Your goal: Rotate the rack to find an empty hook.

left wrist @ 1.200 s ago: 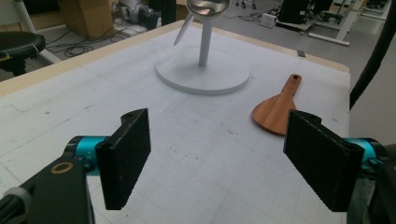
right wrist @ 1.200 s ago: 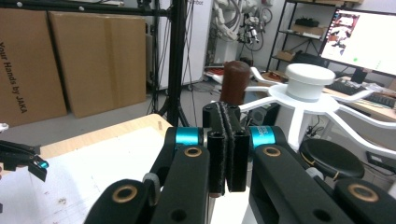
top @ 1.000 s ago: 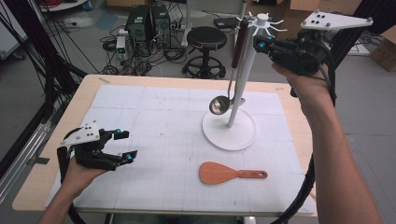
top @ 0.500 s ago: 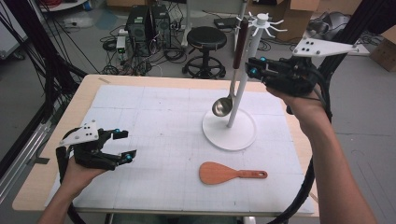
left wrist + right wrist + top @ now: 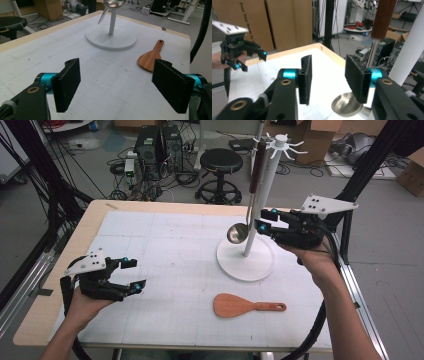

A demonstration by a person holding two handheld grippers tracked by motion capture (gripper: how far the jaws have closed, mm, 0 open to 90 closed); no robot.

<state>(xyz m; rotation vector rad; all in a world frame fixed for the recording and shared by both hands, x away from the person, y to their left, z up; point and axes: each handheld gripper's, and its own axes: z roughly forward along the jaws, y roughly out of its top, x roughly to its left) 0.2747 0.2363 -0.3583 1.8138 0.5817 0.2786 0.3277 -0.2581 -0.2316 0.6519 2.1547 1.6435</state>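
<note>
Hovering beside the hanging ladle (image 5: 238, 233) on the white stand (image 5: 245, 257), right gripper (image 5: 261, 222) jaws just opening, empty; left gripper (image 5: 131, 274) jaws apart, empty.

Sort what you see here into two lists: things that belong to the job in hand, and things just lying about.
Belonging to the job:
- ladle hanging on the white rack
- right gripper, jaws just opened, nothing between them, beside the ladle
- wooden spatula flat on the table

Lying about:
- black stool
- computer towers
- cardboard boxes

Open mat between left tool (image 5: 131, 274) and spatula (image 5: 246, 305), rack pole (image 5: 262, 195) and hanging ladle (image 5: 239, 232) blocking right tool (image 5: 266, 220)
</note>
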